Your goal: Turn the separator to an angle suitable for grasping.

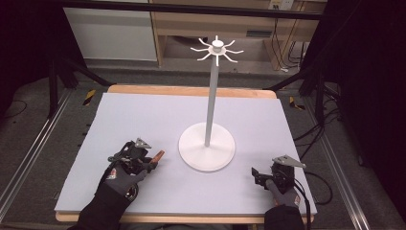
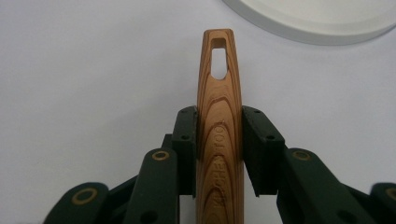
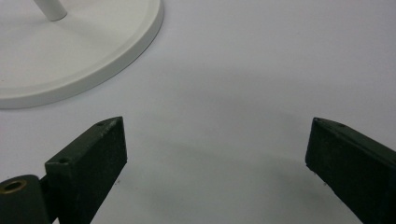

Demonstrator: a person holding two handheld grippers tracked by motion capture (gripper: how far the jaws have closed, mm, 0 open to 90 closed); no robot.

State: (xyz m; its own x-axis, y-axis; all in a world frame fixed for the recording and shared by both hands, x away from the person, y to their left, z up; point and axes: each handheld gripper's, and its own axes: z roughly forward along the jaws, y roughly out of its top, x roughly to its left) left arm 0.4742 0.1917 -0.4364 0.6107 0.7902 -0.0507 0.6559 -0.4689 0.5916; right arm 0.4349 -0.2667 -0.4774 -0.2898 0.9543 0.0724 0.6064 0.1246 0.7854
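Low over the table, left claw [image 1: 152, 161] pinches a wooden handle [image 2: 219, 116]; right claw [image 3: 215, 154] rests spread.

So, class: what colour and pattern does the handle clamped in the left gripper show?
Warm brown wooden handle with darker curved grain bands, clearest in the left gripper view.

Dark grey gloves with red-marked cuffs and black sleeves are worn; each claw, left [image 1: 152, 163] and right [image 1: 255, 175], is built of black jaws, brass-ringed pivots, grey three-cornered plates and black cables
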